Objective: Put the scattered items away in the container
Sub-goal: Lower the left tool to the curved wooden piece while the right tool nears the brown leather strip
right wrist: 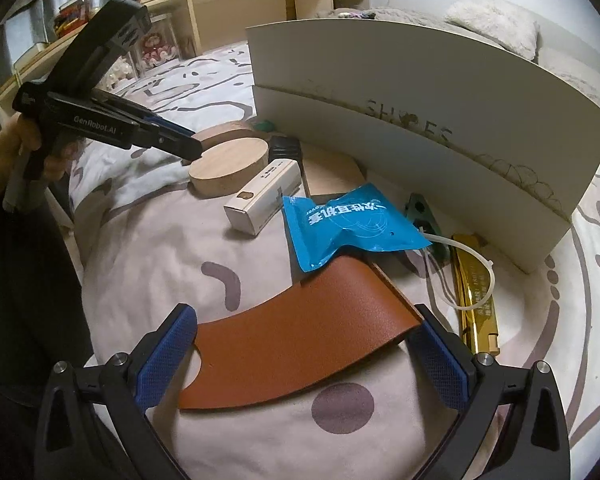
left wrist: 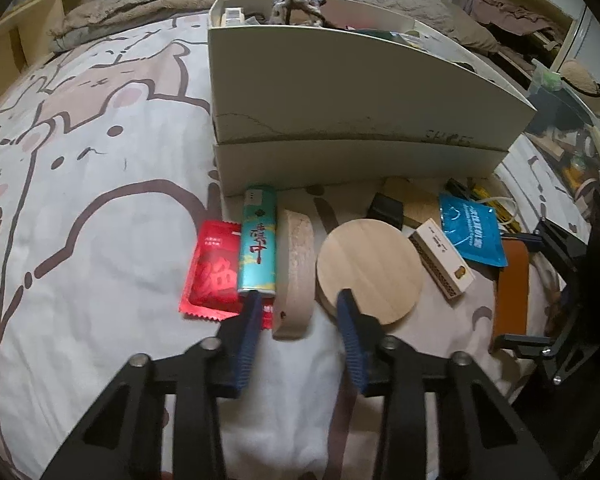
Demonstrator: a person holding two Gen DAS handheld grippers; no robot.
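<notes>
My left gripper [left wrist: 300, 300] is open, its blue fingers on either side of a wooden arc block [left wrist: 296, 264] standing on edge, with a gap at each pad. A teal can [left wrist: 259, 240] and a red sachet [left wrist: 212, 276] lie to its left, a round wooden disc [left wrist: 370, 268] to its right. My right gripper [right wrist: 305, 312] is wide open around a curved brown leather piece [right wrist: 300, 332] on the bed. Beyond that lie a blue pouch [right wrist: 340, 224] and a cream box [right wrist: 264, 200]. The white container [left wrist: 360, 92] stands behind them, holding several items.
A gold packet [right wrist: 476, 292], a white cable tie [right wrist: 480, 268] and a green part [right wrist: 420, 208] lie by the container wall [right wrist: 420, 92]. A black item [right wrist: 284, 146] sits behind the disc. A hand [right wrist: 28, 140] holds the left gripper. Wooden shelves [right wrist: 260, 4] run along the back.
</notes>
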